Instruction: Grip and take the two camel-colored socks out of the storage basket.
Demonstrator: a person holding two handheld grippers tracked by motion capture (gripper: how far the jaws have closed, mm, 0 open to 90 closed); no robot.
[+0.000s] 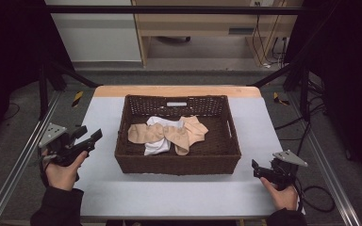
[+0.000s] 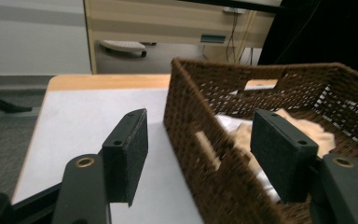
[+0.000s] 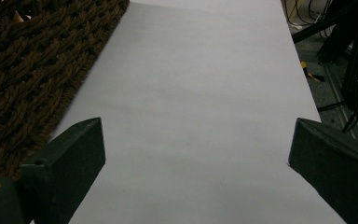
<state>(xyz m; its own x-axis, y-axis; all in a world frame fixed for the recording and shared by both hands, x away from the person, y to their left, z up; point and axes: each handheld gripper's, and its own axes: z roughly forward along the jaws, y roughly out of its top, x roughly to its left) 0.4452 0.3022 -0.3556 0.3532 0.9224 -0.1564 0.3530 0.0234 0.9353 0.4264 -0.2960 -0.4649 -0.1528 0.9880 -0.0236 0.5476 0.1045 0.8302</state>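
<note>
Left of basket (image 1: pixel 177 165): left tongs (image 1: pixel 90 136) wide, empty; for socks (image 1: pixel 167 133), clear rim first. Right tongs (image 1: pixel 256 168) wide, resting on bench (image 1: pixel 179 195).

The high view looks forward and down on the wicker basket (image 1: pixel 177 162) at frame centre. The left gripper view sits close at its wall — basket (image 2: pixel 223 140) right; the right gripper view skims the table (image 3: pixel 200 107), basket upper left.
</note>
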